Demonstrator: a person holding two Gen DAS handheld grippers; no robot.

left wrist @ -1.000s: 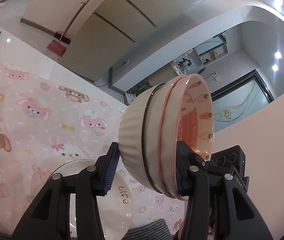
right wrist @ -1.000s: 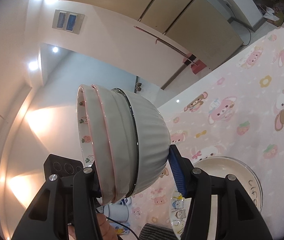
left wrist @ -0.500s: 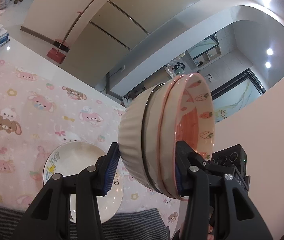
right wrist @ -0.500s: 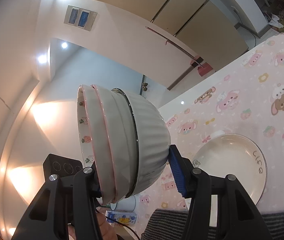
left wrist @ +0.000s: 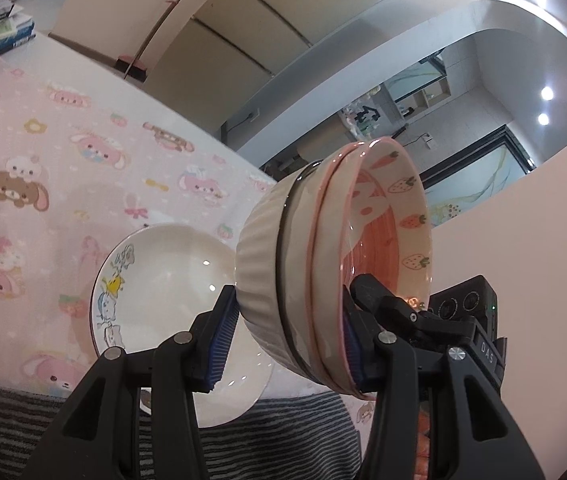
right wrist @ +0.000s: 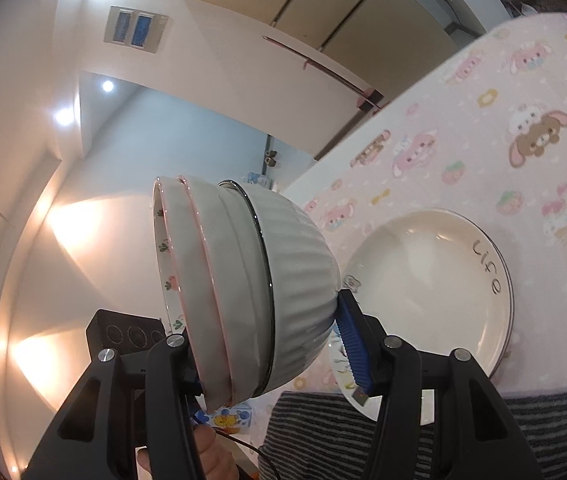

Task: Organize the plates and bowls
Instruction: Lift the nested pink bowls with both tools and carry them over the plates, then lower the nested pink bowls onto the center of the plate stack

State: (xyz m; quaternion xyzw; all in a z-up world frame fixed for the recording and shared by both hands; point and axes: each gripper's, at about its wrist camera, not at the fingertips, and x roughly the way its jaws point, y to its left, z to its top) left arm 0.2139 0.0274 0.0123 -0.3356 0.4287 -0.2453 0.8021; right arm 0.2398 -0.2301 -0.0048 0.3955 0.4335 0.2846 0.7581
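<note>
— Above the pink cartoon-print tablecloth [left wrist: 63,168], what did the left gripper [left wrist: 287,336] hold?

— It pinched a nested stack of bowls [left wrist: 323,264] tipped on its side. One blue pad pressed the ribbed outside of the white bowl [left wrist: 259,264], the other finger sat inside against the strawberry-patterned bowl [left wrist: 391,224], whose mouth faced right in that view.

— And the right gripper [right wrist: 271,344]?

— It clamped the same stack of bowls [right wrist: 243,280] from the opposite side. Its blue pad [right wrist: 353,344] lay against the ribbed white bowl [right wrist: 299,272], and its other finger was tucked at the pink-rimmed mouth, which faced left there. So both grippers were closed on the stack, which hung in the air clear of the cloth.

— What lay below?

— A cream plate [left wrist: 163,280] with a small cartoon drawing at its rim rested on the tablecloth near the table's front edge, just beyond a striped grey garment [left wrist: 283,432]. In the right view the same plate [right wrist: 435,280] showed the word "Life" on its rim.

— Anything else?

— A broom [left wrist: 151,40] leaned against the wall behind the table, and part of a hand [right wrist: 211,452] showed under the right gripper.
</note>
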